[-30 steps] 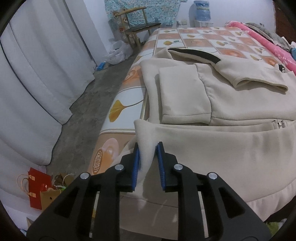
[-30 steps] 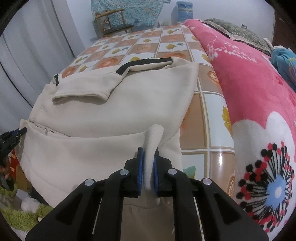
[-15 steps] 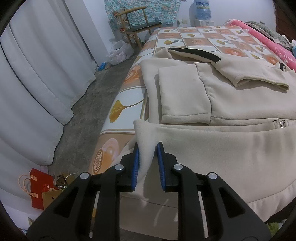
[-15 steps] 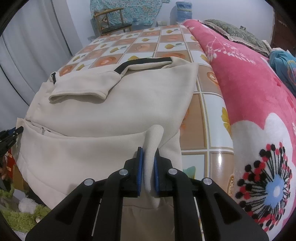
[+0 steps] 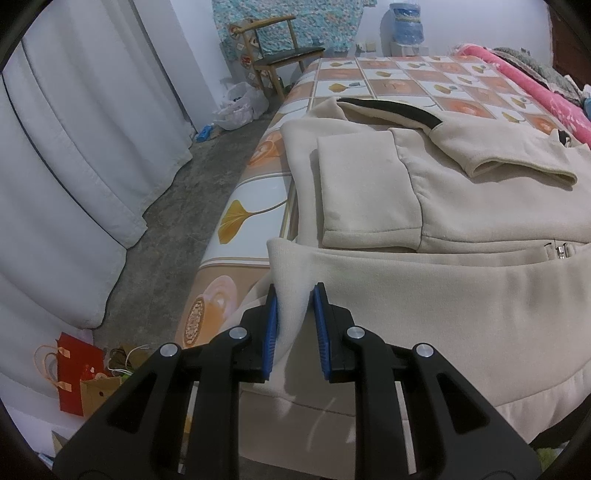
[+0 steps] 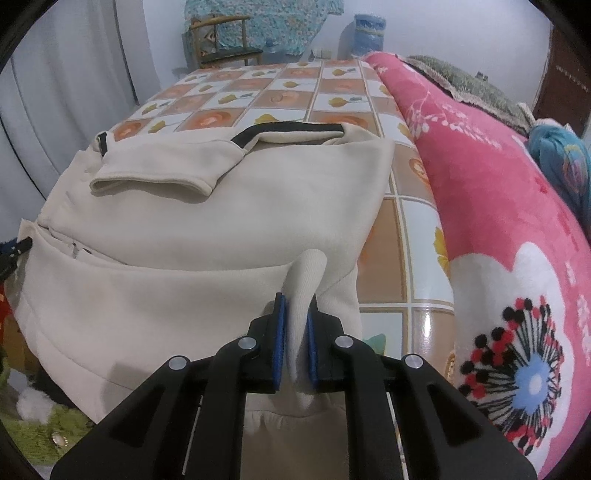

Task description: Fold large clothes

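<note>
**Both hem corners pinched, fold barely under way**

Almost nothing has changed over the last second. In the left wrist view the left gripper sits at bottom centre exactly as before, its jaws closed on a peak of cream cloth at the near left corner of the jacket. In the right wrist view the right gripper has tilted a little, so the bed and jacket sit slightly lower and more to the left in the frame than they did; its jaws stay clamped on the near right hem corner, with the cloth standing up between the blue pads.

For the task this reads as a pause with the grip secured: both near corners are held and the hem is lifted off the bed edge, but it has not yet been carried toward the collar, so the bottom-to-top fold is probably still to come.

The jacket lies across the middle of both frames on the tiled-pattern bed, both sleeves already folded in over the body, the dark-lined collar toward the top of the frame. A pink blanket fills the right side of the right view.

Containers are all off to the side:
- a red bag and a brown paper bag beside it on the floor, lower left of the left view; contents not readable
- a white plastic bag by the chair, upper centre, stuffed with something unclear
- a blue water bottle at the top, right of the chair; how full it is cannot be told
</note>
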The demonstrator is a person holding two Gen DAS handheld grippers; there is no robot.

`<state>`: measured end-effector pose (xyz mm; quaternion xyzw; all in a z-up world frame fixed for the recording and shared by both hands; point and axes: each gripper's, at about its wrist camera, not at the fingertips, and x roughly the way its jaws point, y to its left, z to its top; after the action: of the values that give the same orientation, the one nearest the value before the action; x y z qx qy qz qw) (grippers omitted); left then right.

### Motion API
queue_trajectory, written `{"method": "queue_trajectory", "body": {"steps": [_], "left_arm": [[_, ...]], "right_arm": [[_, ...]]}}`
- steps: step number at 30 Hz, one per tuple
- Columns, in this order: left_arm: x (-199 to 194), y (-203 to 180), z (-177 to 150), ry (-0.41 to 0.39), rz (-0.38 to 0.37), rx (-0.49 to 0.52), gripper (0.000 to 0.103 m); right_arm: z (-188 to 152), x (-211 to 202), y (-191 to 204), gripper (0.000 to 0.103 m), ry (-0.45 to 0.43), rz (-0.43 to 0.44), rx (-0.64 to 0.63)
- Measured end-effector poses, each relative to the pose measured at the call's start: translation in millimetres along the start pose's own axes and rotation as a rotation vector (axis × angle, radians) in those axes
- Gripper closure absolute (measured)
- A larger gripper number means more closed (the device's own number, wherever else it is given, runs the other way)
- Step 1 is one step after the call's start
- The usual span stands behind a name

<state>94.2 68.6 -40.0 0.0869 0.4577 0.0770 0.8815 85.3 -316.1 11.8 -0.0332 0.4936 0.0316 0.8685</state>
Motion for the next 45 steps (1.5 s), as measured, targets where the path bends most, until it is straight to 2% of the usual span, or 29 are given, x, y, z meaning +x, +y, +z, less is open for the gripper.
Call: {"method": "queue_trajectory", "body": {"steps": [9,20,26,30,36,42,45], "left_arm": [[-16,4,-9,-0.072,-0.008,0.001,0.097],[-107,28,-29,-0.37,-0.059,-0.084,0.098],[-145,34,-23,-0.486,-0.075,-0.104,0.098],[-153,36,-4,-0.535,-0.078,-0.092,0.098],[-143,41,43,-0.583,-0.095,-0.088,0.098],[-100,44,107,-0.58,-0.102,-0.068,0.098],[-58,37,139,-0.514,-0.116,-0.054,0.098]], "right_arm": [[-3,-26,3,0.096,-0.077,-0.024,0.032],[-15,-103,10,0.097,-0.286,-0.034,0.104],[-9,-136,14,0.097,-0.382,-0.04,0.116],[4,-152,13,0.097,-0.442,-0.051,0.104],[43,-142,2,0.097,-0.481,-0.061,0.089],[105,-107,-13,0.097,-0.49,-0.053,0.072],[130,-74,-21,0.097,-0.462,-0.044,0.079]]}}
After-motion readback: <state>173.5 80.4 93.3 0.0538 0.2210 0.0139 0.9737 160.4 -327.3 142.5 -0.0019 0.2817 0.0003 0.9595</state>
